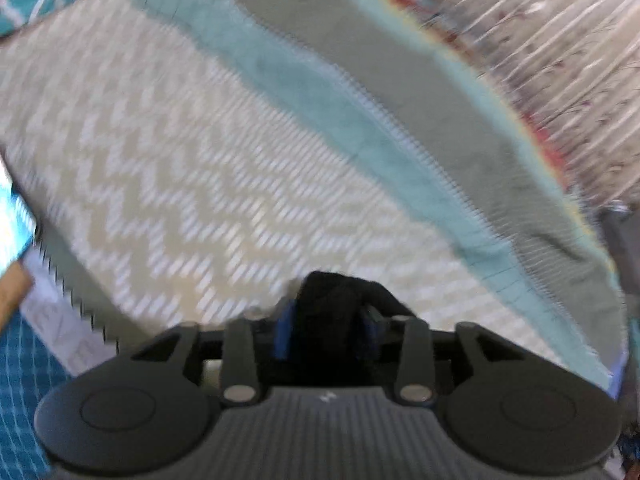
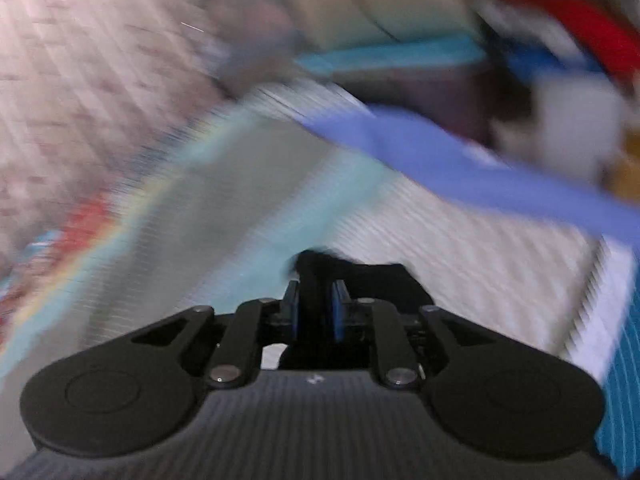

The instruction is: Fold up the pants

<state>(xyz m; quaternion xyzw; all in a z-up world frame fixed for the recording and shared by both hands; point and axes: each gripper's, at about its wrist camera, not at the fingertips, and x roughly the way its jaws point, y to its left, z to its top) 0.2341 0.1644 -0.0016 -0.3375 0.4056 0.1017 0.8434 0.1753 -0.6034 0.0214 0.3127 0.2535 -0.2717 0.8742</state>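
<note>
Both views are blurred. The left gripper (image 1: 326,320) clamps a bunch of black cloth, the pants (image 1: 334,300), between its blue pads (image 1: 283,334), over the beige zigzag cover (image 1: 168,168). The right gripper (image 2: 316,304) also pinches black pants cloth, near the cover's teal edge (image 2: 256,256). A blue strip (image 2: 460,164) crosses behind.
</note>
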